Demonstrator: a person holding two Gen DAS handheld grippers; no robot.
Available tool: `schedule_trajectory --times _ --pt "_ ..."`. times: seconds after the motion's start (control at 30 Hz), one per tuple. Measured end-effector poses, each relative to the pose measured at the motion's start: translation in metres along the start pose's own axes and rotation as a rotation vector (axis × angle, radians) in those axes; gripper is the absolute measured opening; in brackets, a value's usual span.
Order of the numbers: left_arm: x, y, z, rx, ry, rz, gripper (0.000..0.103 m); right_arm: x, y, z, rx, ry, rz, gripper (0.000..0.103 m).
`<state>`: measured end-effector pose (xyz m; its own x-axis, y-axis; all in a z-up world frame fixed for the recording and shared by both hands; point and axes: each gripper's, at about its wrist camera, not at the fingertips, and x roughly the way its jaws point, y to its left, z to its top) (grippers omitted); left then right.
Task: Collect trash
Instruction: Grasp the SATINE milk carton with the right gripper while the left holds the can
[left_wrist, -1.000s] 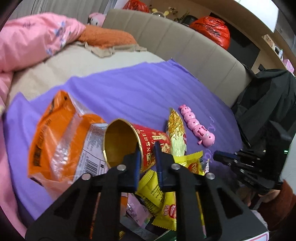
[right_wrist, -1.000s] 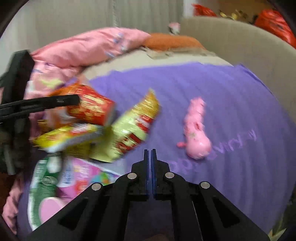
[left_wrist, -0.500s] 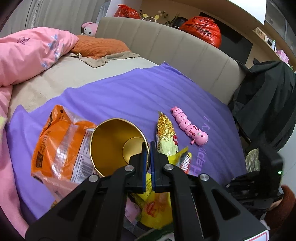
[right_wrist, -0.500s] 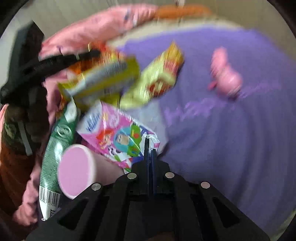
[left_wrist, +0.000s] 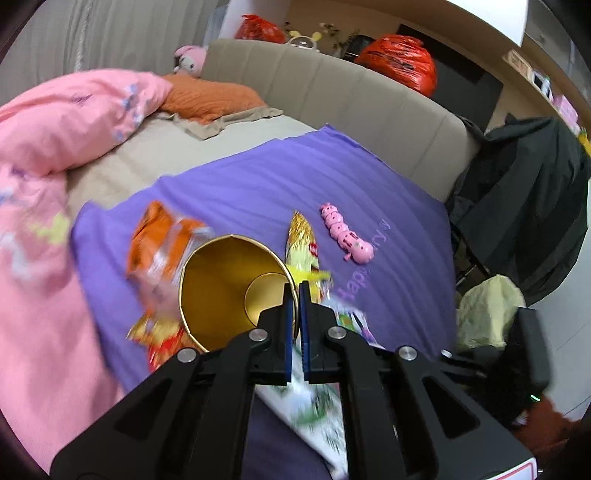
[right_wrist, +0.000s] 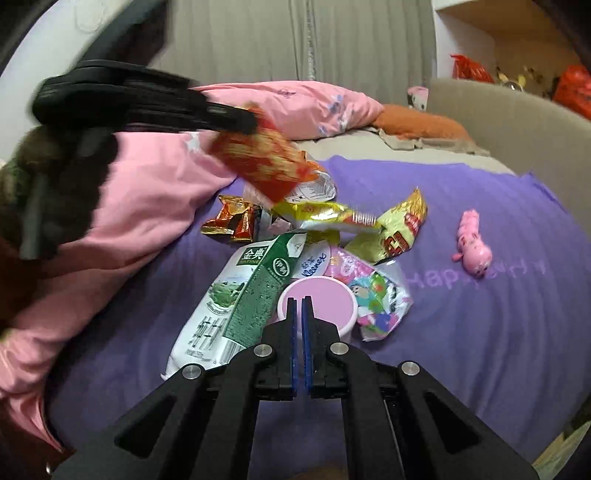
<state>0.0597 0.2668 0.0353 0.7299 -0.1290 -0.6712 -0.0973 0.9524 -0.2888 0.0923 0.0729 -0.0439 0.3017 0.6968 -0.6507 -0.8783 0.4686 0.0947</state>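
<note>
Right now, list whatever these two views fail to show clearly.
- Orange bag, left view: motion blur smears its print.
- Red cup, right view: blurred; label unreadable.
- Carton, left view: blurred and partly behind the left gripper.
- Pink tub, right view: the right gripper covers its near side, so contact cannot be judged.
- Trash bin: in neither view.

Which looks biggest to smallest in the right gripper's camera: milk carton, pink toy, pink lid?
1. milk carton
2. pink lid, though it sits nearest the camera, which may inflate it
3. pink toy, smallest and also farthest
</note>
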Motion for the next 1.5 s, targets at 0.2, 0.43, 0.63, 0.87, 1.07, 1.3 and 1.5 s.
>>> schedule_trajectory --times 0.2,0.43,0.63,0.87,1.07,1.3,1.5 --pt "-0.03 0.018 -0.033 -0.054 0.019 0.052 0.003 0.019 0.026 -0.017 0.069 0.102 0.108 0.017" --pt "-0.022 0.036 -0.059 -0.103 0.067 0.084 0.003 0.055 0.051 -0.028 0.011 0.284 0.078 0.076" --pt "-0.028 0.053 -0.064 -0.152 0.022 0.056 0.003 0.044 0.053 -0.021 0.0 0.225 0.006 0.076" --pt "-0.035 0.057 -0.062 -0.159 -0.033 0.011 0.003 0.008 0.033 -0.01 0.092 0.092 -0.114 0.076" --pt "-0.047 0.054 -0.056 -0.135 -0.078 0.058 0.003 0.026 0.032 0.028 0.123 0.085 -0.015 0.066" --pt "-0.059 0.062 -0.048 -0.152 -0.124 0.101 0.003 0.09 0.052 0.045 0.071 0.235 -0.051 0.064" --pt "-0.061 0.07 -0.05 -0.164 -0.136 0.092 0.003 0.105 0.057 0.051 0.038 0.246 -0.074 0.056"
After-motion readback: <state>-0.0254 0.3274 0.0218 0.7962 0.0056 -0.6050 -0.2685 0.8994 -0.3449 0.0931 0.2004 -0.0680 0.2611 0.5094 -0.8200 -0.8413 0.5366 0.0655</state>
